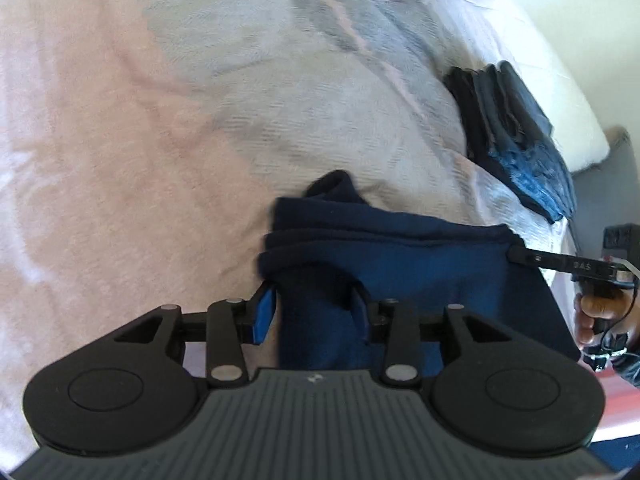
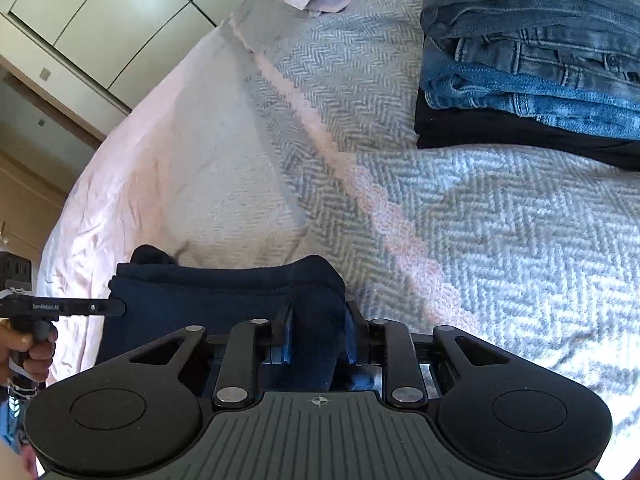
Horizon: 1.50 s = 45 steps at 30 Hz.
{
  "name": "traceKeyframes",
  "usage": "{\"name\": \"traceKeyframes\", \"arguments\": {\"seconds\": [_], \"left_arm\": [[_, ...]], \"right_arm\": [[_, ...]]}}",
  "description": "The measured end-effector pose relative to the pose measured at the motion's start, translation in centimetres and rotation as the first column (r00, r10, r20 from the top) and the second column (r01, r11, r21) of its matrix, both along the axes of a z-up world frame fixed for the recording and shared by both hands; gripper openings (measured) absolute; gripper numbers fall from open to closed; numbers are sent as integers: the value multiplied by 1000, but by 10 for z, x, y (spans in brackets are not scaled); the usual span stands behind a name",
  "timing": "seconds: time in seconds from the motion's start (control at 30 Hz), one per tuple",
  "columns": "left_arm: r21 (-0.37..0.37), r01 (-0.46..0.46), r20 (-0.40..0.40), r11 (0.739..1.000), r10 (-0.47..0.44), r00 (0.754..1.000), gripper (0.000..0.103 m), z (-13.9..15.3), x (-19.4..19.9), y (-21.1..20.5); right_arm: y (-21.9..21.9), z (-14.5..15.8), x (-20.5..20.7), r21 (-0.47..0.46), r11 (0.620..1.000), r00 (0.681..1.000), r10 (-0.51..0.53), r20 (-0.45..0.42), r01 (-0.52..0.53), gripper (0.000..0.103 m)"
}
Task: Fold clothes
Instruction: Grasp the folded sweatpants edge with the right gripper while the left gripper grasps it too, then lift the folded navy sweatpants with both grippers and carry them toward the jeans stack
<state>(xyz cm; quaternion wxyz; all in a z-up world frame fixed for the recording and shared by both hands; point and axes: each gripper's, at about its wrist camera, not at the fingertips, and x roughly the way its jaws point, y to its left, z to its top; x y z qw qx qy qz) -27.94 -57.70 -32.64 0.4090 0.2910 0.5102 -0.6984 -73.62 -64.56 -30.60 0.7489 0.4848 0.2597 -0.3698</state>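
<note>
Both claws clamp the navy garment (image 1: 400, 256): left gripper (image 1: 310, 316) at one end, right gripper (image 2: 316, 336) at the other. Its lower part hides behind them.

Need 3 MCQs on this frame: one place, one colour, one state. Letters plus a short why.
1. Where is the folded stack of jeans?
A. on the bed
B. on the floor
C. in a drawer

2. What colour is the held garment?
A. red
B. navy blue
C. white

3. How is the left gripper?
A. wide open, empty
B. out of view
C. shut on the garment

Key: 1 A, the stack rests on the herringbone blanket; 2 B, the cloth is dark blue; 3 C, its jaws pinch the cloth, as do those of the right gripper.
</note>
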Motion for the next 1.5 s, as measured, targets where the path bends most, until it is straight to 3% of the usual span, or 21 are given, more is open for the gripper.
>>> {"name": "traceKeyframes", "arguments": {"seconds": [0.1, 0.17, 0.4, 0.47, 0.53, 0.67, 0.77, 0.8, 0.87, 0.97, 1.07, 1.13, 1.2, 1.23, 1.27, 1.3, 1.4, 1.47, 1.5], "left_arm": [[25, -40, -28, 999, 41, 999, 41, -5, 12, -8], [21, -15, -30, 1000, 15, 999, 40, -7, 8, -21], [-76, 29, -35, 997, -32, 999, 36, -2, -8, -46], [-85, 16, -37, 996, -19, 999, 36, 3, -5, -38], [-77, -12, -29, 997, 10, 1000, 37, 7, 4, -19], [-48, -61, -53, 997, 59, 997, 43, 7, 14, 29], [-45, -105, -72, 993, 101, 992, 42, -3, 9, 55], [-62, -113, -66, 992, 109, 992, 42, -6, 4, 62], [-113, -131, -58, 985, 125, 990, 25, -8, -5, 75], [-200, -156, -67, 967, 145, 987, 18, -5, -19, 94], [-265, -180, -91, 947, 161, 983, 17, 0, -25, 110], [-280, -200, -100, 939, 179, 979, 17, -2, -26, 117], [-289, -224, -106, 931, 201, 974, 17, -4, -24, 122], [-293, -237, -107, 926, 214, 971, 17, -6, -21, 122], [-300, -250, -106, 921, 228, 968, 18, -6, -15, 120], [-297, -258, -120, 919, 232, 965, 19, -7, -8, 115], [-270, -233, -144, 934, 200, 969, 29, -10, 10, 92], [-238, -187, -150, 953, 154, 977, 36, -14, 19, 77], [-216, -176, -155, 960, 144, 977, 37, -17, 23, 75]], "right_arm": [[0, -3, -2, 17, 1000, 1000, -22, 9, 22, 24], [-2, -5, 0, 23, 999, 1000, -25, -1, 25, 24], [0, -10, -4, 39, 998, 998, -57, -36, 59, 25], [4, -2, -4, 26, 996, 996, -78, -52, 80, 30], [10, 11, 1, -9, 996, 993, -85, -81, 84, 47], [24, 58, 34, -167, 985, 987, 11, -158, -38, 50], [32, 82, 86, -246, 947, 967, 157, -202, -205, 59], [34, 86, 108, -261, 927, 951, 215, -220, -270, 61], [38, 90, 155, -279, 870, 904, 338, -263, -406, 63], [40, 83, 225, -279, 780, 817, 468, -336, -561, 67], [39, 68, 288, -215, 712, 725, 559, -402, -668, 68], [37, 52, 320, -153, 659, 646, 616, -451, -736, 68], [38, 33, 344, -69, 595, 529, 649, -546, -801, 68], [36, 26, 352, -46, 574, 488, 648, -585, -817, 68], [29, 23, 352, -67, 578, 493, 624, -606, -813, 68], [18, 20, 349, -81, 608, 523, 600, -606, -790, 68], [-18, 18, 316, -87, 811, 737, 474, -481, -578, 68], [-22, 20, 286, -114, 882, 839, 386, -384, -458, 68], [-20, 22, 272, -121, 903, 873, 352, -337, -411, 68]]}}
